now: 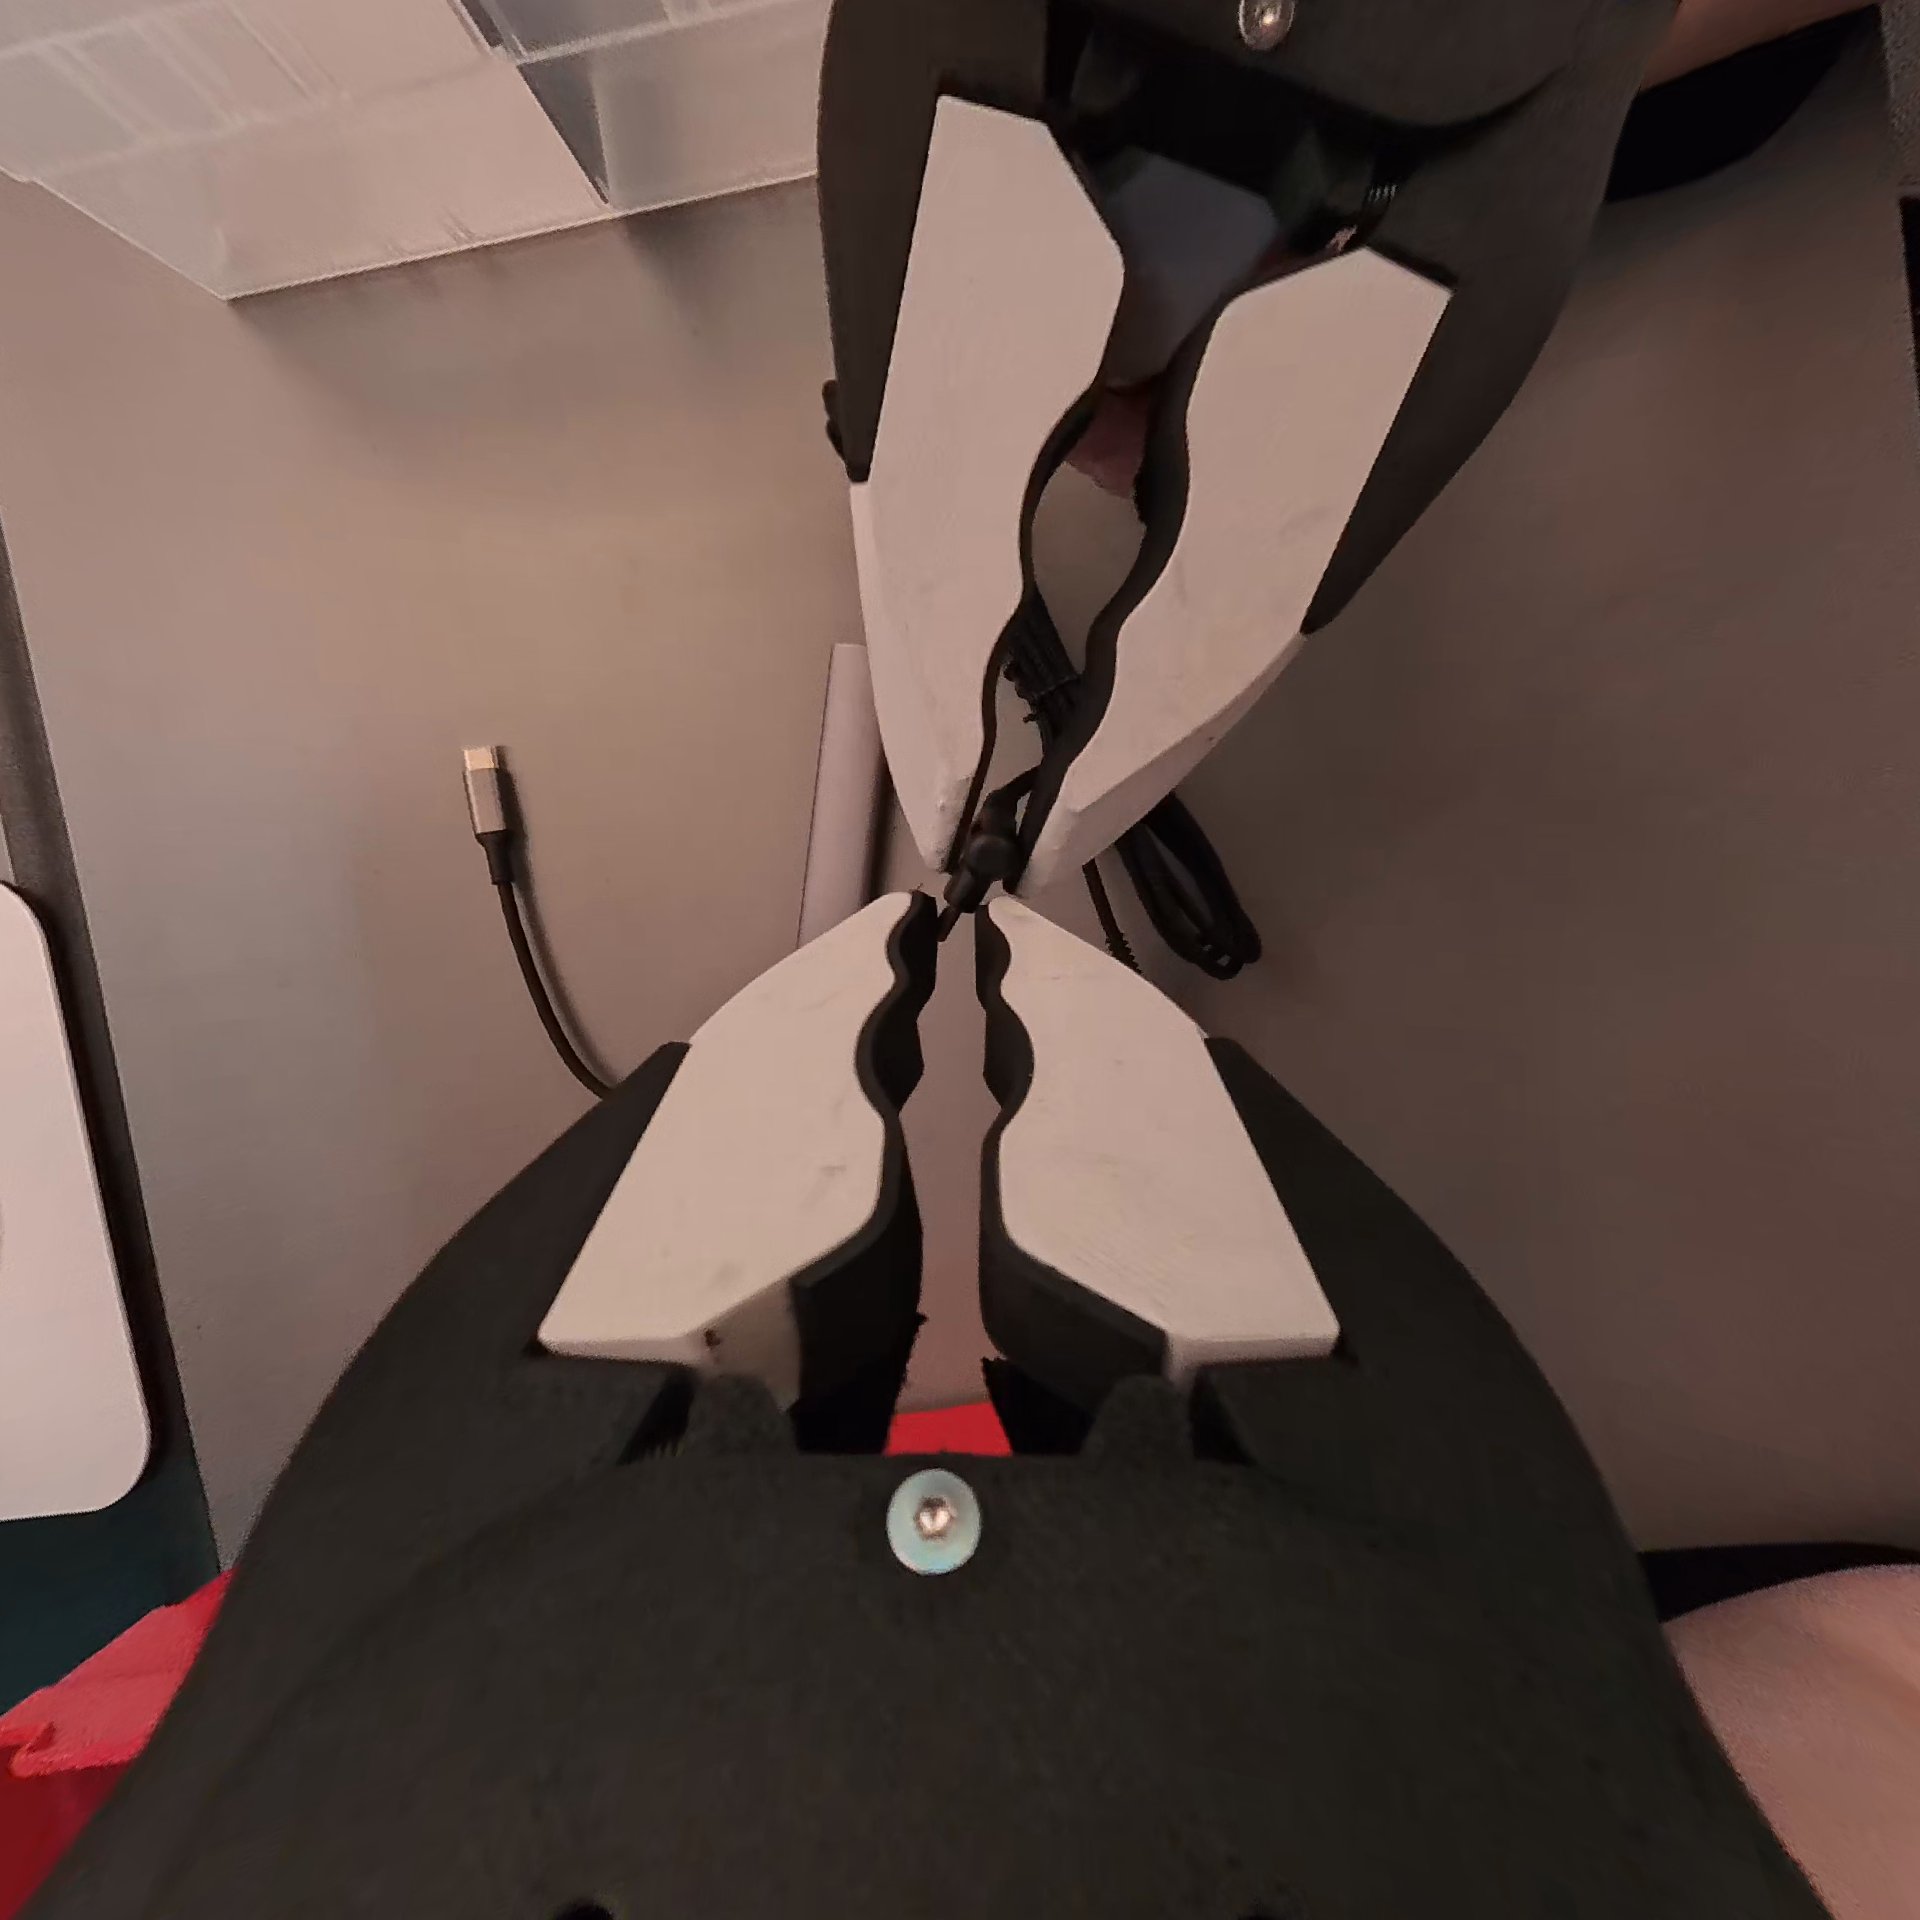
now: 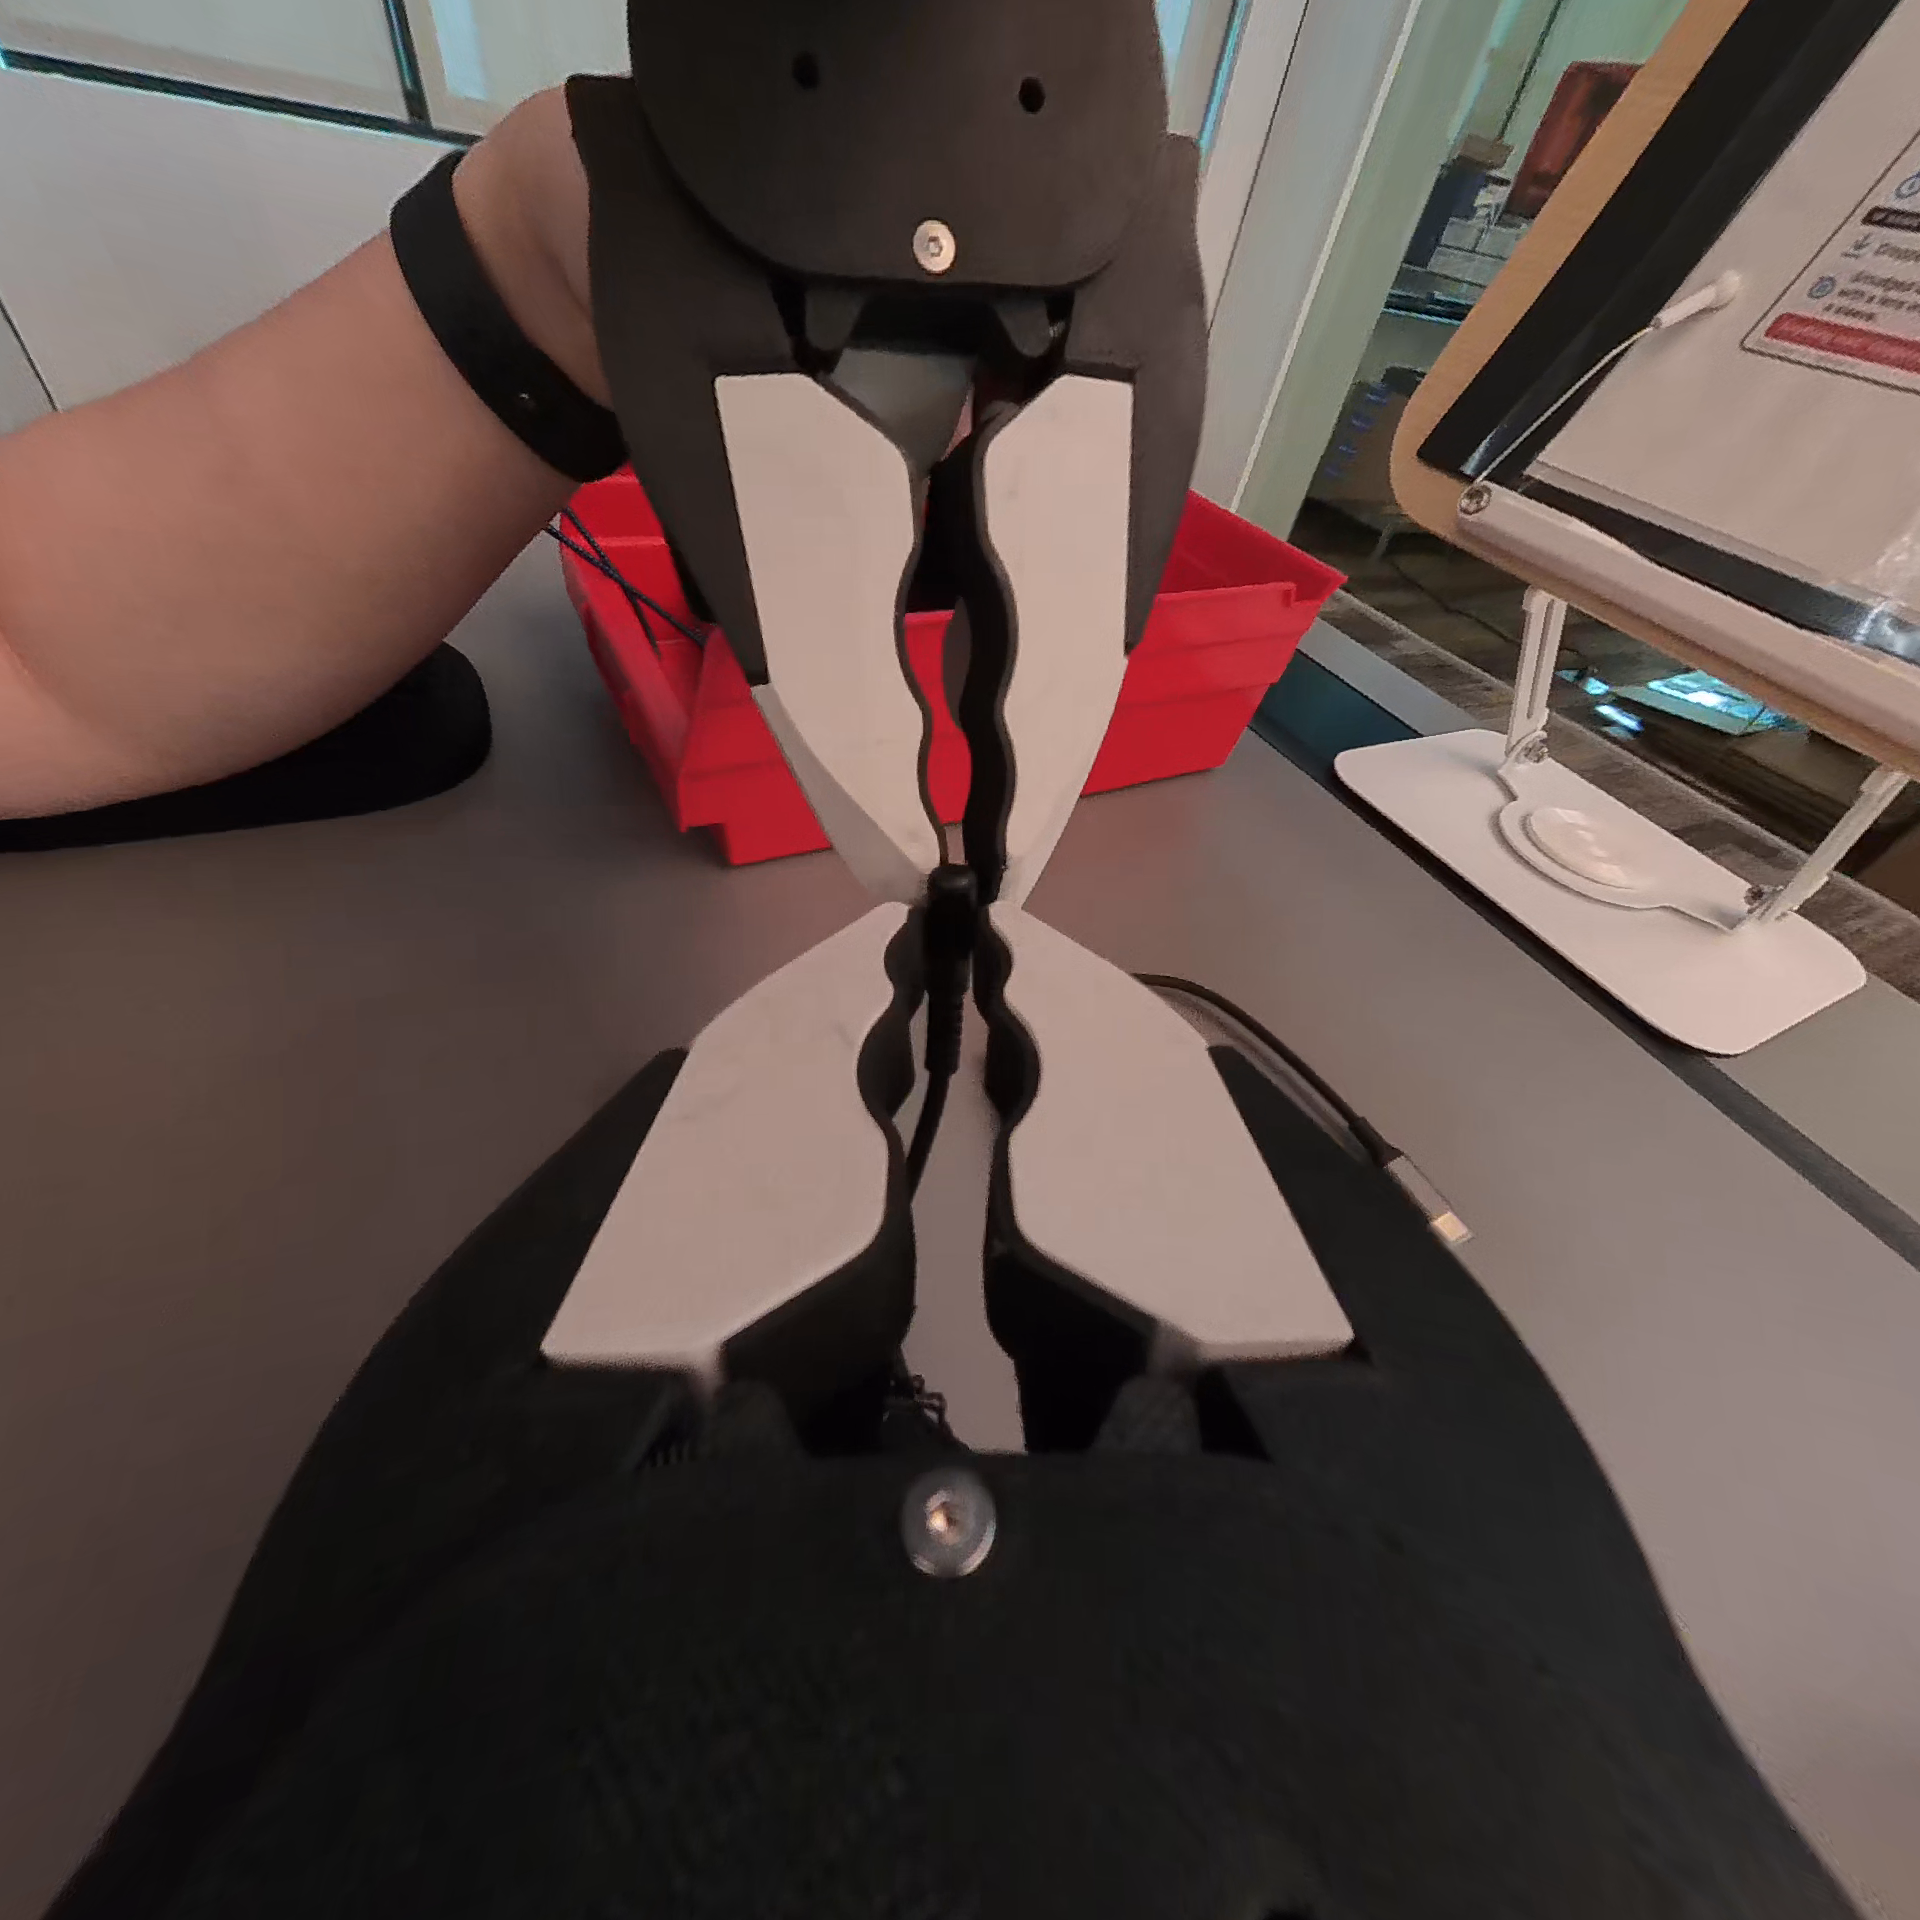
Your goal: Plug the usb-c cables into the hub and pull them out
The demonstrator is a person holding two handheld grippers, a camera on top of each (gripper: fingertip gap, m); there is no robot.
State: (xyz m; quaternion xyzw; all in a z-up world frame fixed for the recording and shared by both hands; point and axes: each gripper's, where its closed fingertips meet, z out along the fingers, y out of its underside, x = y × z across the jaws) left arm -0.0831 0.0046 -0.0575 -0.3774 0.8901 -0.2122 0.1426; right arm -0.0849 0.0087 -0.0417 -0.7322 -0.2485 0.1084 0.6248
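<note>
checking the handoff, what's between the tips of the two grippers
A black cable plug: the right gripper is clamped on it and its end reaches the left gripper tips. The right wrist view shows this best.

left claw [image 1: 956,914]: faces the right claw [image 2: 951,935] tip to tip above the surface [image 1: 364,623]
black plug [image 2: 951,966]: between the right claw's fingers, its front end at the left claw's tips
loose cable [image 1: 530,935]: on the surface, left of the left claw
coiled cable [image 1: 1195,894]: on the surface beneath the right claw
bin [image 2: 1174,665]: on the surface behind the left claw
stand [image 2: 1621,894]: on the surface, right of the right claw and farther off
</note>
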